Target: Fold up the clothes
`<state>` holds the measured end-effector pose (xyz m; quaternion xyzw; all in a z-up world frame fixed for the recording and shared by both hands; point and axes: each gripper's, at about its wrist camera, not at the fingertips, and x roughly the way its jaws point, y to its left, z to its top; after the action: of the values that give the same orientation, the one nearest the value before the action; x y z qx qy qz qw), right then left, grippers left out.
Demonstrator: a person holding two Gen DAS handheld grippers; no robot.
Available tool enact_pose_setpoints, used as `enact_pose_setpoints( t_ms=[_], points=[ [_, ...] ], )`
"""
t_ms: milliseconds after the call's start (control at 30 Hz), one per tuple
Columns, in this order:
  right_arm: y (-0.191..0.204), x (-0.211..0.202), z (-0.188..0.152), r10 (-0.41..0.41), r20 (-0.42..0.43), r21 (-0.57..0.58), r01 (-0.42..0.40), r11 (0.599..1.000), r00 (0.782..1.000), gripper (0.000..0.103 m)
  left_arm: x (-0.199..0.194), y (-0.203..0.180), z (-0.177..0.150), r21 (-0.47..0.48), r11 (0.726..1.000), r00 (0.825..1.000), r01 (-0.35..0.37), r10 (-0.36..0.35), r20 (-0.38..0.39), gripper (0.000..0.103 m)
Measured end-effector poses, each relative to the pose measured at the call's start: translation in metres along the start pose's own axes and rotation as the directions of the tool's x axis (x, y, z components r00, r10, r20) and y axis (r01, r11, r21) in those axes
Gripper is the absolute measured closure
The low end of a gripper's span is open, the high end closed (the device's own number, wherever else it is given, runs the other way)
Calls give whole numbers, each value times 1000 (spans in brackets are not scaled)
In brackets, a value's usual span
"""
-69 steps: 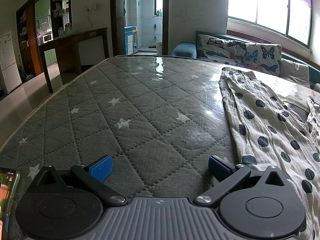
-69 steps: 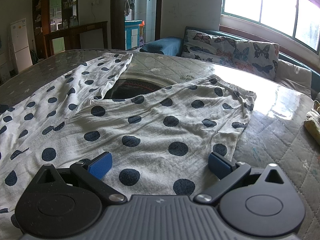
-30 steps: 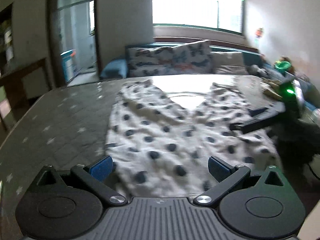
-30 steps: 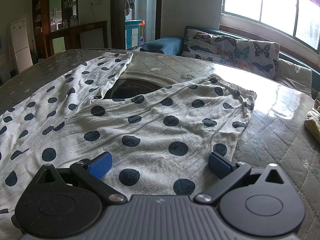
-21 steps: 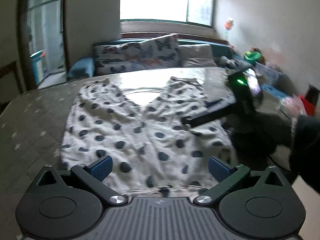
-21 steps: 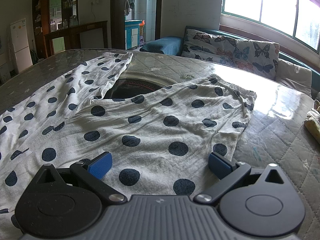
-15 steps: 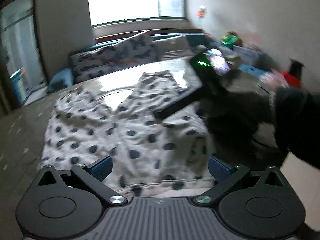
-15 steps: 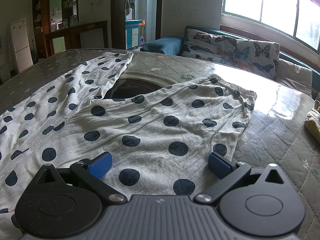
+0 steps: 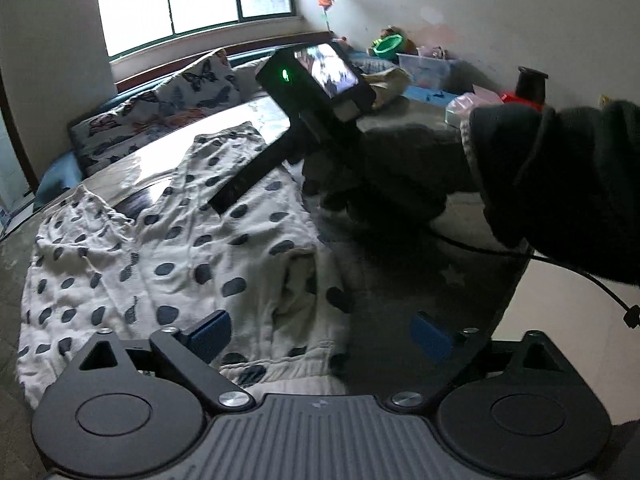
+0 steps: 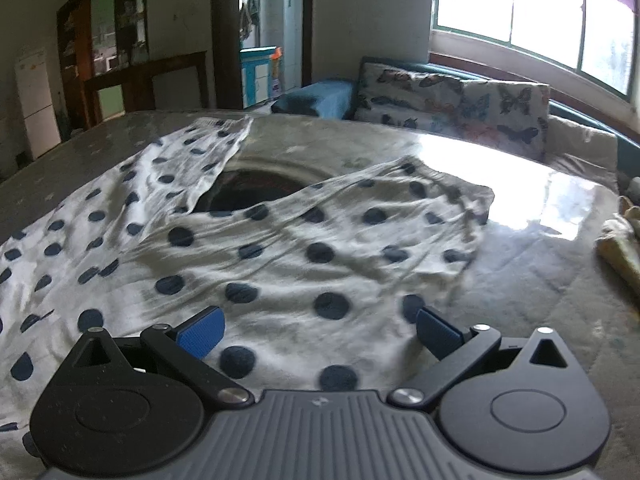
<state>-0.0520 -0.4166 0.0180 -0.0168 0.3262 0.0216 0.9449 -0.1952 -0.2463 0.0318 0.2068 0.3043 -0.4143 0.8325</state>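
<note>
White polka-dot trousers point(image 9: 168, 248) lie spread on the grey quilted mattress point(image 9: 420, 276), both legs fanning away toward the window. My left gripper point(image 9: 320, 338) stands open over the waistband edge, its left blue pad above the cloth and its right pad over bare mattress. In the right wrist view the same trousers point(image 10: 304, 256) fill the middle, and my right gripper point(image 10: 318, 334) is open just above the cloth with nothing between its fingers. The other gripper's body point(image 9: 316, 80), with a lit screen and green light, shows in the left wrist view.
A dark sleeve point(image 9: 560, 184) and a cable cross the right side of the left wrist view. Butterfly cushions point(image 10: 448, 96) line the far edge under the window. A yellowish cloth point(image 10: 620, 244) lies at the mattress's right. Clutter sits on a table point(image 9: 424, 76) by the wall.
My left gripper has swung right from bare mattress to the trousers' waistband, bringing the right gripper and sleeve into view. The right gripper has shifted slightly, its view now blurred.
</note>
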Motion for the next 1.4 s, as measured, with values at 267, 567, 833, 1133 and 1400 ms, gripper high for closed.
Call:
enact_pose_setpoints(
  t_ms=[267,567,833,1133,1400],
  points=[
    [-52,-11,22,-56,-6,111,57,992,998,9,14,-3,2,16,999,998,37,-36,-49,41],
    [-112,6,43,-100,-56,276,111,955,993,27,27,3,1,20,999,995,49,-47,-86,46],
    [-138,39,64,-72,-104,359,105,927,992,43,30,6,4,17,997,992,80,-78,-95,51],
    [-153,77,77,-81,-149,401,135,906,985,53,32,10,7,25,994,990,105,-103,-95,70],
    [-153,92,83,-87,-161,401,146,904,983,82,33,20,8,-9,993,989,119,-119,-87,87]
  ],
)
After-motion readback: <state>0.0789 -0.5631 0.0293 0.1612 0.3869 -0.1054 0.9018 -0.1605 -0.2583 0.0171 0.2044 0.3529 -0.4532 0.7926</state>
